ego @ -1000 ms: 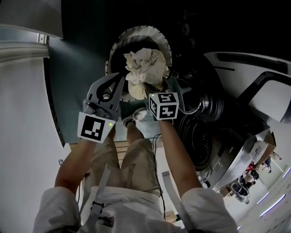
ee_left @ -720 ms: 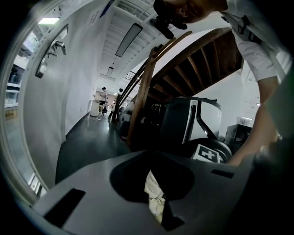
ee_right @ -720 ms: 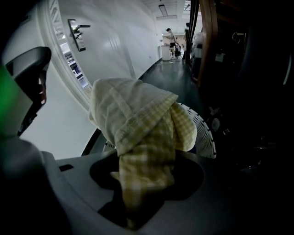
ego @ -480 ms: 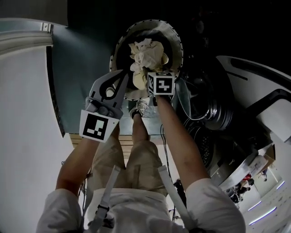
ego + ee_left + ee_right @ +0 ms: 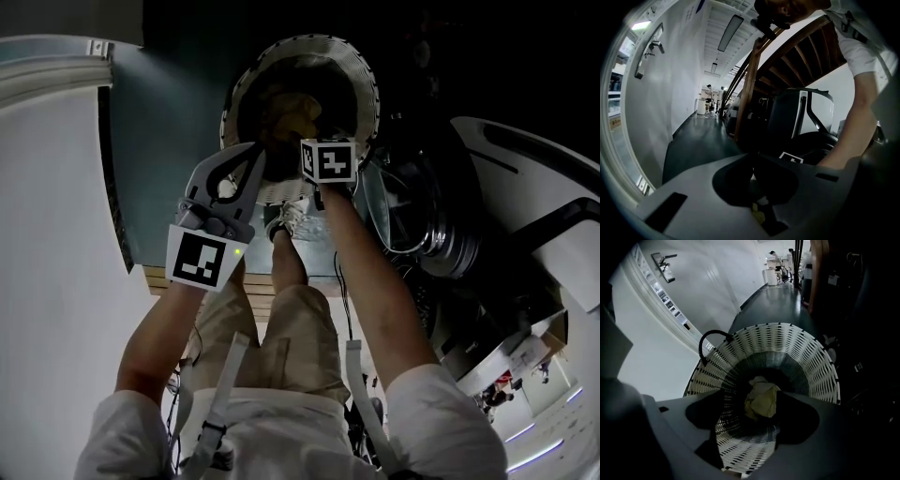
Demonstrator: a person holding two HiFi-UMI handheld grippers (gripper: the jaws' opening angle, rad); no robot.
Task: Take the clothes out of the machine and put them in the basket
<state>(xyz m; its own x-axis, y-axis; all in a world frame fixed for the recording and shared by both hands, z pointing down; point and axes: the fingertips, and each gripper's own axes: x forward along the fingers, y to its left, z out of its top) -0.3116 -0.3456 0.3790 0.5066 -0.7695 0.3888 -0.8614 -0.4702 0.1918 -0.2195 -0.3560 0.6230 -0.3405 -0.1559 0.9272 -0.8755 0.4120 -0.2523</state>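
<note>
One garment delivered: a crumpled pale-yellow cloth (image 5: pixel 761 401) lies at the bottom of the white slatted basket (image 5: pixel 806 357), below the right gripper (image 5: pixel 753 397), whose jaws have just been opening and stand clear of it. The left gripper (image 5: pixel 752 157) waits, jaws together, empty. Whether the washing machine (image 5: pixel 525 187) holds more is unseen.

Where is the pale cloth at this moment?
In the right gripper view the pale cloth lies at centre, deep inside the white basket, lower right of its black handle.
</note>
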